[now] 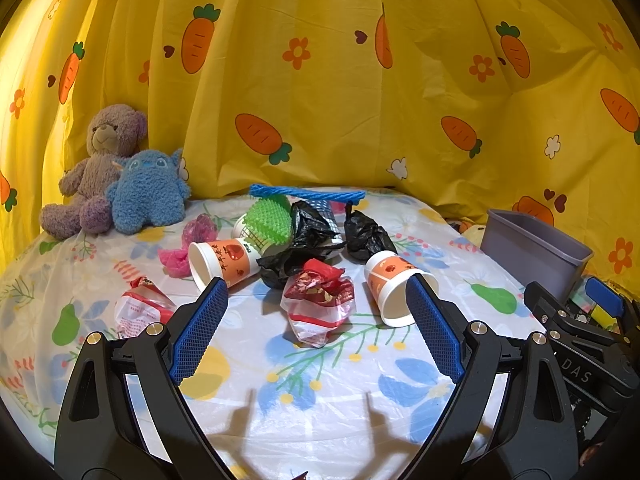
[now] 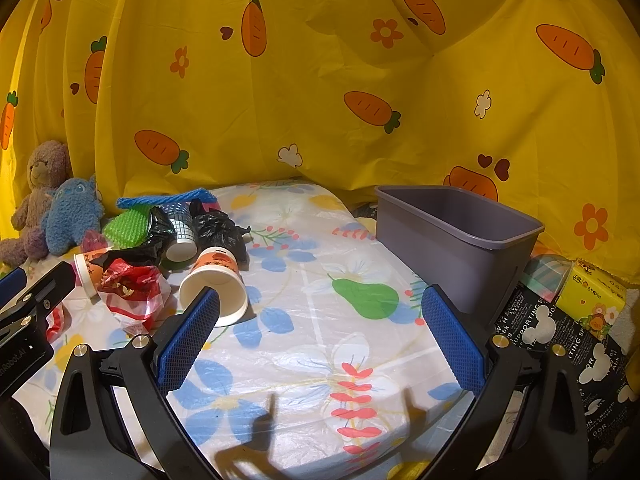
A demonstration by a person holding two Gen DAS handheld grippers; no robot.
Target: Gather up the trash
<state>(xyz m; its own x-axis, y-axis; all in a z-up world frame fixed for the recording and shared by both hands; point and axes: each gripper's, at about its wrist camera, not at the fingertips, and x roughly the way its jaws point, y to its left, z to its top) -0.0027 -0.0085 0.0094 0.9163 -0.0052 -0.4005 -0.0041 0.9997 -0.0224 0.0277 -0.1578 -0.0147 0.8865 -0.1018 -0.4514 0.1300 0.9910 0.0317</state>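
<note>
Glossy plastic tablecloth (image 2: pixel 320 320), matt plastic bin (image 2: pixel 452 256), fuzzy plush bear (image 1: pixel 104 160).

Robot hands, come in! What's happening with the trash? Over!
Left tool open, empty. Right tool open, empty. Trash pile on the table, untouched; grey bin at right, nothing seen inside. Path clear.

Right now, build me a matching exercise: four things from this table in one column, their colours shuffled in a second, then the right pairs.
Things:
1. bin
2. spiky ball
3. monster plush
4. teddy bear

Colours:
A. blue
B. brownish-purple
C. grey
D. green

Pairs: 1-C, 2-D, 3-A, 4-B
</note>
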